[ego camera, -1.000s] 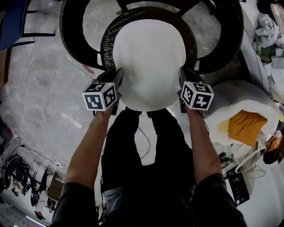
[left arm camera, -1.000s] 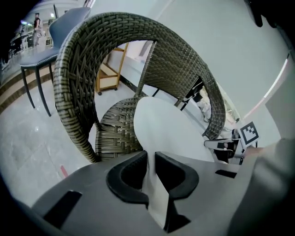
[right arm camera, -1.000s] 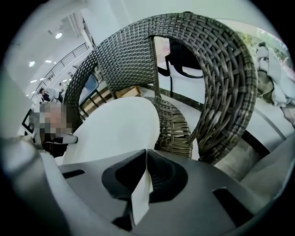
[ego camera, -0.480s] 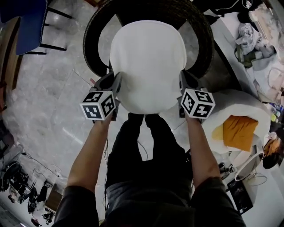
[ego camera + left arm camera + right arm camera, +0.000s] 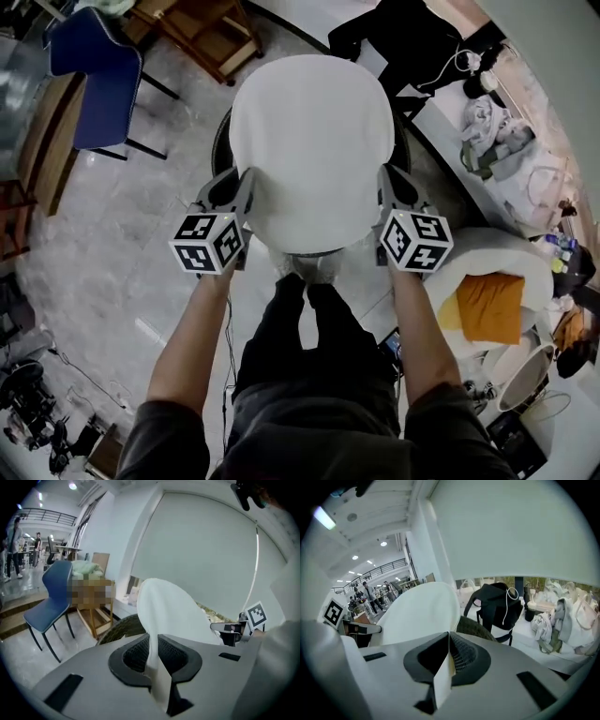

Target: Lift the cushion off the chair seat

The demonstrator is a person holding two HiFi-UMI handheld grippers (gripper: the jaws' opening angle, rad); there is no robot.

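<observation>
Cushion [image 5: 312, 141] held above the wicker chair [image 5: 221, 142], pinched at both sides.
The left gripper [image 5: 246, 185] has its jaws nearly together on the cushion's left edge. In the left gripper view the white fabric runs down between the dark pads and rises beyond them in a tilted slab, with the chair's woven rim below it. The right gripper [image 5: 388, 186] is clamped tighter on the right edge, with only a thin fold of fabric between its jaws. From above, the cushion covers almost the whole seat; only slivers of dark rim show. A blue chair [image 5: 89, 56] stands well off to the left, and a beanbag [image 5: 511, 253] with an orange cloth [image 5: 491, 306] lies at the right.
</observation>
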